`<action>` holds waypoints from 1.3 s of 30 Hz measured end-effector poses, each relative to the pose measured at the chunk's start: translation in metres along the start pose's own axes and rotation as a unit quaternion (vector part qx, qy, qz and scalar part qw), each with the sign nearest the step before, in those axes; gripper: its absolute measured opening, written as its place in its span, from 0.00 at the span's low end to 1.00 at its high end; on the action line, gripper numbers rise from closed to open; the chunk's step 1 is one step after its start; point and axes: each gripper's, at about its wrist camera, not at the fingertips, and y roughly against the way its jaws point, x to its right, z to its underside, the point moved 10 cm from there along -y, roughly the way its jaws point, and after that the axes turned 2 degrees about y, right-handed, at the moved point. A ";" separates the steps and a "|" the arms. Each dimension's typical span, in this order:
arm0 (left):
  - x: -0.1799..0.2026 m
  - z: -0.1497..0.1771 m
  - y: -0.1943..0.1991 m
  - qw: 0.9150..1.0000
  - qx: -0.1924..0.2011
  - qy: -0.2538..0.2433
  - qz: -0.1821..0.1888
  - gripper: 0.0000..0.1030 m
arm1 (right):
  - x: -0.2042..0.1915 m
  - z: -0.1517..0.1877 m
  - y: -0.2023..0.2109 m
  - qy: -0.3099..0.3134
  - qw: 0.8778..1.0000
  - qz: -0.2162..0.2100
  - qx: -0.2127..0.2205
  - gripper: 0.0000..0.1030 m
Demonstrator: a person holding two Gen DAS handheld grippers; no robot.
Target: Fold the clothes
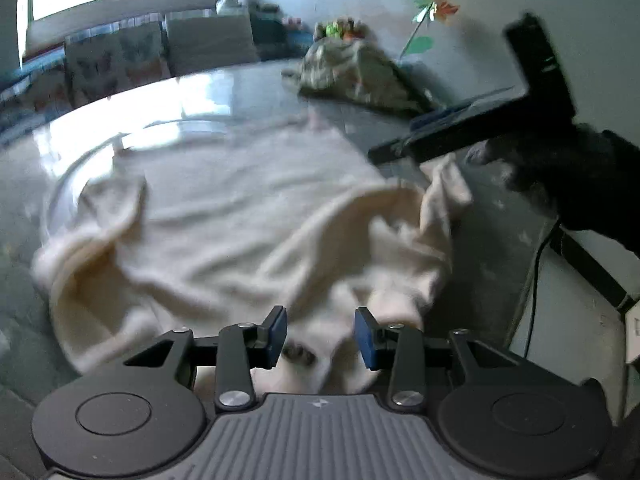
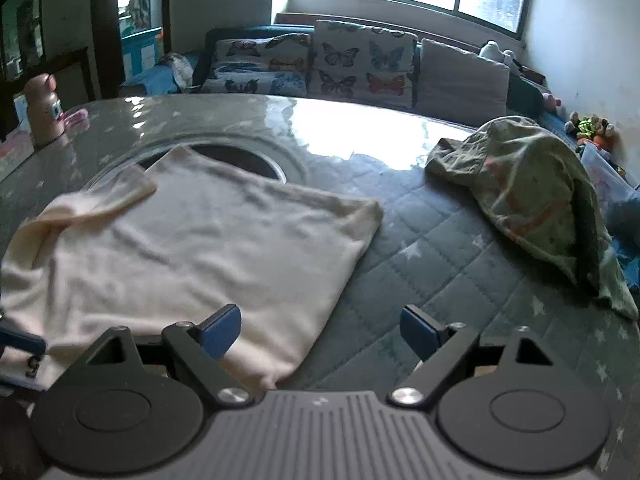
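A cream shirt [image 1: 224, 208] lies spread and rumpled on the table, also in the right wrist view [image 2: 192, 240]. My left gripper [image 1: 321, 336] is open just above the shirt's near edge, its blue pads [image 1: 277, 334] apart with cloth bunched between and below them. My right gripper [image 2: 321, 334] is open above the shirt's near right corner, holding nothing. The right gripper also shows from outside in the left wrist view [image 1: 480, 128], held by a dark-gloved hand [image 1: 568, 184] over the shirt's right side.
A crumpled green patterned garment [image 2: 536, 200] lies at the table's far right, also in the left wrist view [image 1: 352, 72]. The table [image 2: 440, 264] has a quilted blue-grey cover. A pink bottle [image 2: 42, 108] stands far left. A sofa with butterfly cushions [image 2: 360, 64] is behind.
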 end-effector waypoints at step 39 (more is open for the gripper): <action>0.078 -0.011 -0.070 0.985 -0.033 0.006 0.168 0.21 | 0.045 -0.080 -0.131 -0.086 0.996 -0.001 0.017 0.05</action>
